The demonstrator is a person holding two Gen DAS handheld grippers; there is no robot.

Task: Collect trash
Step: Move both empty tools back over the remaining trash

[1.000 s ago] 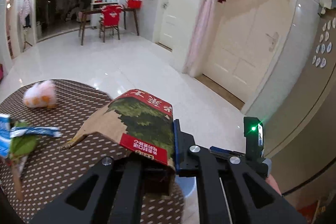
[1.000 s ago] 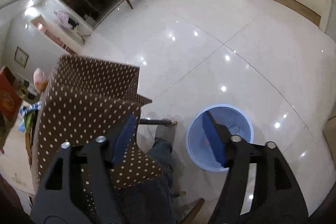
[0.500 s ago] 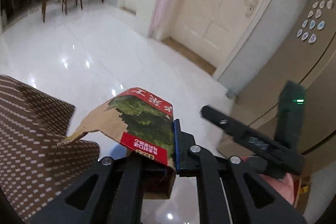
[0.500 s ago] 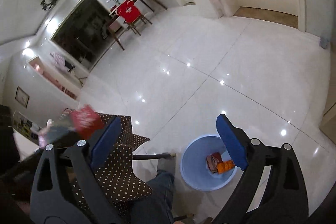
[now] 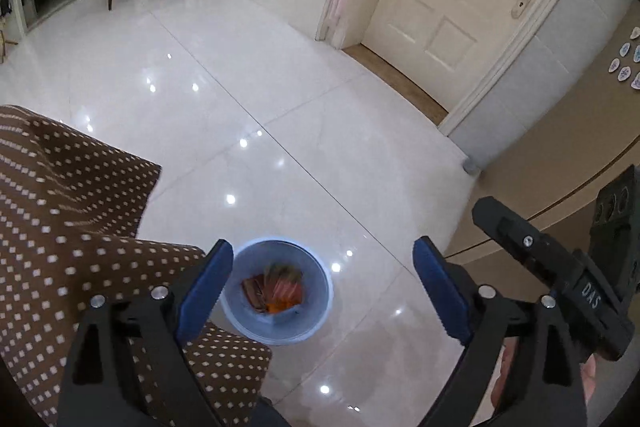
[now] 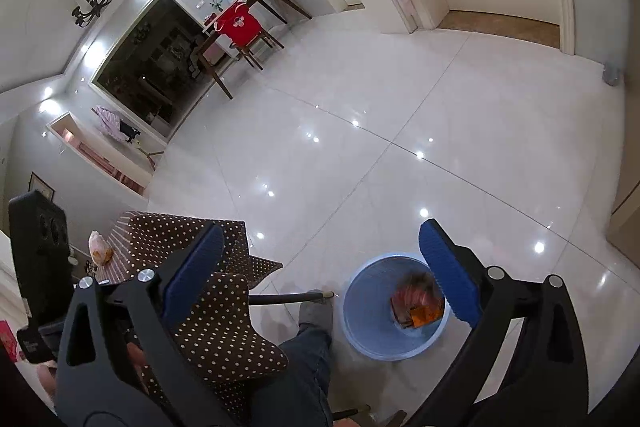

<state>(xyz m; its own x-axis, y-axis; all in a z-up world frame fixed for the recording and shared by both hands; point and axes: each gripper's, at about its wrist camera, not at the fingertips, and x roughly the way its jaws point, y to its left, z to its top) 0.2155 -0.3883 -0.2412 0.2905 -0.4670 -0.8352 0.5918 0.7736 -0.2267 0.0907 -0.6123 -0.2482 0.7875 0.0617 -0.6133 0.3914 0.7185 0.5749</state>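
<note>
Both tools hung over the blue bin (image 5: 276, 327); left tool (image 5: 320, 287) & right tool (image 6: 324, 267) jaws were opening, nothing between. Trash (image 5: 280, 287) lay in the bin on the floor.

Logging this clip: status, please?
Left gripper opening, empty. Right gripper opening, empty. Wrappers inside round blue plastic bin. Nothing in the way.

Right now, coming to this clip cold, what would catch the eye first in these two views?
The pale blue trash bin on the glossy white floor, with red and orange wrappers blurred inside it, sits right under the left gripper, whose jaws are opening with nothing between them. Beside it the brown polka-dot tablecloth drapes down, and the right gripper is empty too, its jaws also opening. A pinkish bag lies on the cloth.
</note>
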